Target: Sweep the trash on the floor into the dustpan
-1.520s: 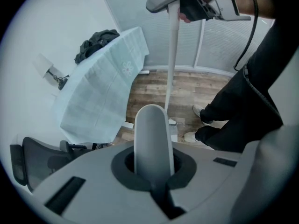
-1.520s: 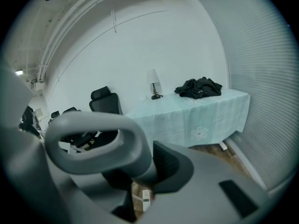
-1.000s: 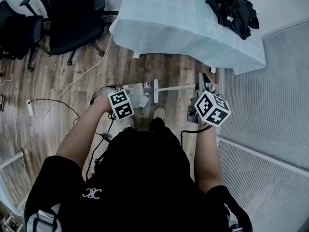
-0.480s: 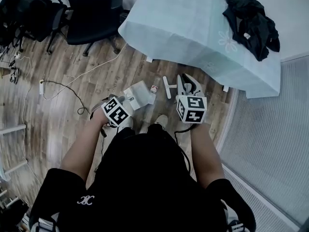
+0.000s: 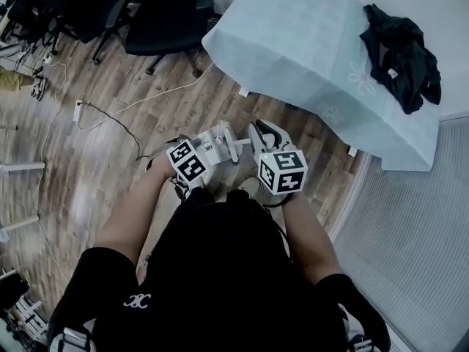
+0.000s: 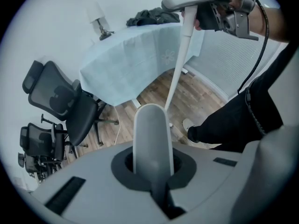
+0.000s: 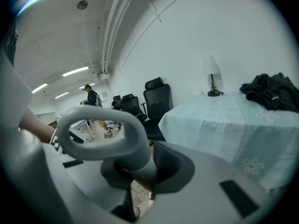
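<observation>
In the left gripper view, my left gripper (image 6: 152,171) is shut on the dustpan's rounded grey handle (image 6: 150,134), which stands up between the jaws. The right gripper (image 7: 135,171) is shut on the broom's looped grey handle (image 7: 100,134). From that grip the broom's white pole (image 6: 180,55) runs down to the wooden floor (image 6: 161,90). In the head view the left gripper (image 5: 201,149) and right gripper (image 5: 262,134) are close together in front of me, over the white dustpan (image 5: 218,141). The trash is not clearly visible.
A table under a pale blue cloth (image 5: 315,57) stands just ahead, with a black garment (image 5: 403,42) and a small lamp (image 7: 212,76) on it. Black office chairs (image 5: 161,13) stand at the far left. A white cable (image 5: 110,112) trails over the floor. A ribbed grey panel (image 5: 410,233) lies at right.
The right gripper has swung left with the broom and now sits next to the left gripper. The dustpan and broom have drawn together in front of me. The head view has shifted.
</observation>
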{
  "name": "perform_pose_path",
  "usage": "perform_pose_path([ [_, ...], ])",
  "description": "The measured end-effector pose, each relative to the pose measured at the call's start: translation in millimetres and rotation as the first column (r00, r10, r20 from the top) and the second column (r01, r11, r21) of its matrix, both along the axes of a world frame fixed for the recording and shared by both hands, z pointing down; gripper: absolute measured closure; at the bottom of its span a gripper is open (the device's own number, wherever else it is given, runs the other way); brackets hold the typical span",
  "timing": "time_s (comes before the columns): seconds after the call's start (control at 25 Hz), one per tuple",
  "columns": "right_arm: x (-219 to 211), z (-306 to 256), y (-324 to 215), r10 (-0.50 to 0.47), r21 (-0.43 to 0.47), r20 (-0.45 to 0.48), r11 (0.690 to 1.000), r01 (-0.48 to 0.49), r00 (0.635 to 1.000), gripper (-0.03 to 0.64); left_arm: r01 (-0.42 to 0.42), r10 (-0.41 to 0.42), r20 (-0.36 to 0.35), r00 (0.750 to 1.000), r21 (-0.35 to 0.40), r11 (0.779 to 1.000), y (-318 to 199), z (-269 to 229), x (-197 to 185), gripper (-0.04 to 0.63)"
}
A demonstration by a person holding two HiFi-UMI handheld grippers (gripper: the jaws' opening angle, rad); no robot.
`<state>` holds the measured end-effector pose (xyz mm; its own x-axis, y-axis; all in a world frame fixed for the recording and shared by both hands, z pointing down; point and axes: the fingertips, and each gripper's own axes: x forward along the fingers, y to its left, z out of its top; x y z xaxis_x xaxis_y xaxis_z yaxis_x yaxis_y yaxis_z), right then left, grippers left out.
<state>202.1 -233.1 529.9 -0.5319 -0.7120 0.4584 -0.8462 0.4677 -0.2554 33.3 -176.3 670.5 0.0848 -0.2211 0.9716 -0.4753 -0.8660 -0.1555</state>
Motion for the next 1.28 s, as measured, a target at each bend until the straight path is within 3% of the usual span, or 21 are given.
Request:
perform_pose_path([
  [0.12,8,-4,1,0.039,0.008,-0.005,0.999,-0.039,0.999,0.551,0.007,-0.007,-0.007,1.0,0.018,1.0,2,-1,-11,0.598],
  [0.36,57,-34,2,0.228,0.022,0.011,0.973,-0.228,0.974,0.557,0.009,-0.008,-0.027,1.0,0.054,0.998,7,-3,-29,0.598],
  [0.76,123,-44,27,0.509,0.025,-0.004,0.861,-0.509,0.861,0.557,0.011,-0.004,-0.06,0.998,0.118,0.993,6,-5,-65,0.598],
  [1.0,129,-53,34,0.58,0.068,-0.067,0.815,-0.576,0.812,0.557,0.178,-0.162,-0.124,0.979,0.127,0.976,5,-8,-101,0.598],
  [1.28,144,-58,41,0.653,0.078,-0.106,0.758,-0.648,0.75,0.557,0.245,-0.218,-0.163,0.962,0.17,0.954,-7,-38,-115,0.598],
])
